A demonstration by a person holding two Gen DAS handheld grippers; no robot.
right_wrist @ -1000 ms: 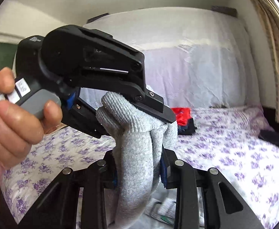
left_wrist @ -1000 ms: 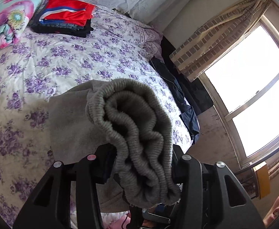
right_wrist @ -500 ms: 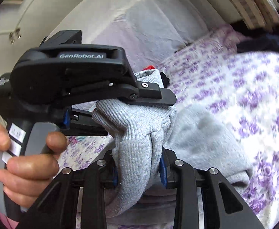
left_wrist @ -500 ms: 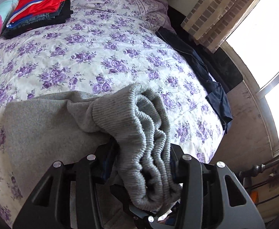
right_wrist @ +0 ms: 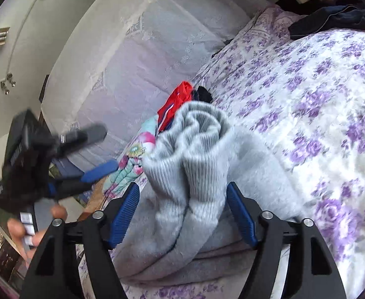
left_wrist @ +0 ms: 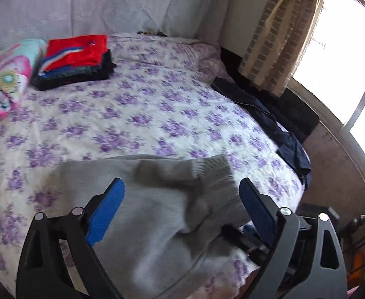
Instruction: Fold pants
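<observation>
Only blurred, unreadable labels on left tongs (right_wrist: 92, 154).

The middle of the bed (left_wrist: 157, 104) is bare flowered cover, open to a gripper from the near edge to the far wall. The grey pants (left_wrist: 157, 199) lie across the near edge. A clothes stack (left_wrist: 75, 62) and a rolled blanket (left_wrist: 5, 79) fill the far left corner. Dark clothes (left_wrist: 269, 117) drape the right edge beside the curtain (left_wrist: 279, 37).
</observation>
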